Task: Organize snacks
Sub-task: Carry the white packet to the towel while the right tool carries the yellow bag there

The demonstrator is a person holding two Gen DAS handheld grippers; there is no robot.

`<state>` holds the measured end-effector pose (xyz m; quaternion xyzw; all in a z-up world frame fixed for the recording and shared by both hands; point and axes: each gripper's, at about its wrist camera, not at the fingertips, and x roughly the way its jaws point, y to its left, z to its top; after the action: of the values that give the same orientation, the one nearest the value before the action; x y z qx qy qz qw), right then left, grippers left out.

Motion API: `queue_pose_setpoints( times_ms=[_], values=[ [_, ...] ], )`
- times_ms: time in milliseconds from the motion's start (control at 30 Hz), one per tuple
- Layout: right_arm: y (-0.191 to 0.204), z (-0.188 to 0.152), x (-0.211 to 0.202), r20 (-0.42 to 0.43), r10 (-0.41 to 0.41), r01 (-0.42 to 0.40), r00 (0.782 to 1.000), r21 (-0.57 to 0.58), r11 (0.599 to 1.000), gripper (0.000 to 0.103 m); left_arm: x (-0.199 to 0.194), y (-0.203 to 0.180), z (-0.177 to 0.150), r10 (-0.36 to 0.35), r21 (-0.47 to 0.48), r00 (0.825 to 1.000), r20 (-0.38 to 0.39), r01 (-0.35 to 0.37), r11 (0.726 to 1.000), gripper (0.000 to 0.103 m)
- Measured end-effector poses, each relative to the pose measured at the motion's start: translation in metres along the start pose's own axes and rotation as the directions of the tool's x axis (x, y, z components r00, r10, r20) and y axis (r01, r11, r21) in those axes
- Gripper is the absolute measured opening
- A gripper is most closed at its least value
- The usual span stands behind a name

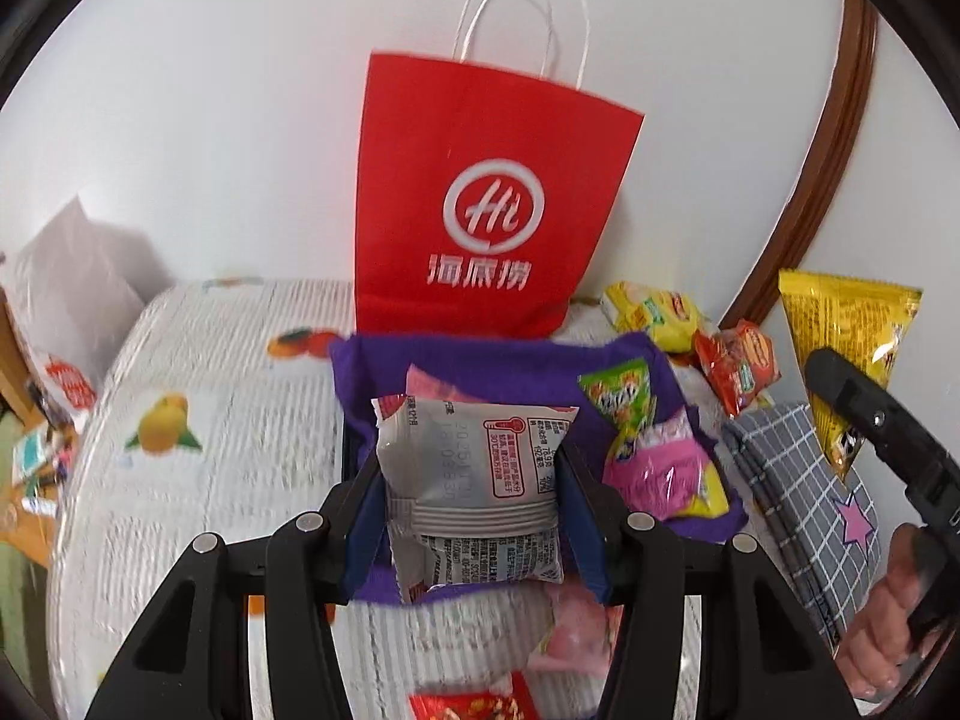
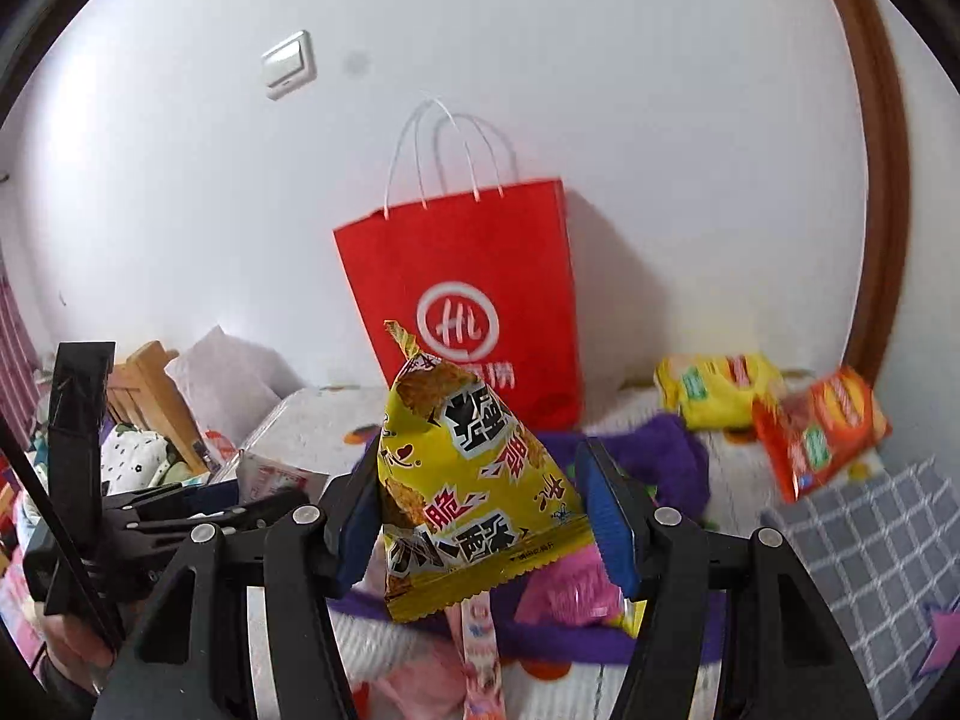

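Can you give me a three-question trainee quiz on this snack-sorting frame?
1. True or false: the left gripper holds a grey-white snack packet.
2. What does the right gripper hold? A) a red packet B) a yellow pyramid-shaped packet C) nothing
3. What stands upright against the wall behind the purple cloth?

Key
1. True; the packet sits between its fingers.
2. B.
3. A red paper bag with white handles.
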<state>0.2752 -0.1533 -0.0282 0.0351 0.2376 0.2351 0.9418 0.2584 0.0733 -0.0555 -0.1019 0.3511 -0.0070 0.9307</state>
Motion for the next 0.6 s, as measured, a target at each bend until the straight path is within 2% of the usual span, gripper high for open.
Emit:
queue_pose_setpoints(
  times_ms=[167, 367, 533, 600],
  values=[
    [0.003, 0.028, 0.018, 0.003, 0.007, -0.007, 1.000, 0.005, 1.000, 0.061, 0.006, -0.001, 0.024, 0.025, 0.002, 0.999, 0.030, -0.025, 1.000, 0.051],
    [-0.001, 0.048, 0.067, -0.102, -0.032, 0.036, 0.994, 0.033, 0.999, 0.061, 0.035, 0.008, 0.050, 0.045, -0.043, 0.999, 0.015, -0.045, 0.998, 0.051],
    [-0.016, 0.037, 0.105, -0.189, -0.006, 0.015, 0.982, 0.050, 0.999, 0.061, 0.065, 0.018, 0.056, 0.055, -0.082, 0.998, -0.011, -0.056, 0.995, 0.051],
    [-0.026, 0.024, 0.121, -0.226, 0.040, -0.022, 0.973, 0.084, 0.996, 0.061, 0.077, 0.020, 0.056, 0.081, -0.063, 0.996, -0.042, -0.084, 0.994, 0.051]
  ],
)
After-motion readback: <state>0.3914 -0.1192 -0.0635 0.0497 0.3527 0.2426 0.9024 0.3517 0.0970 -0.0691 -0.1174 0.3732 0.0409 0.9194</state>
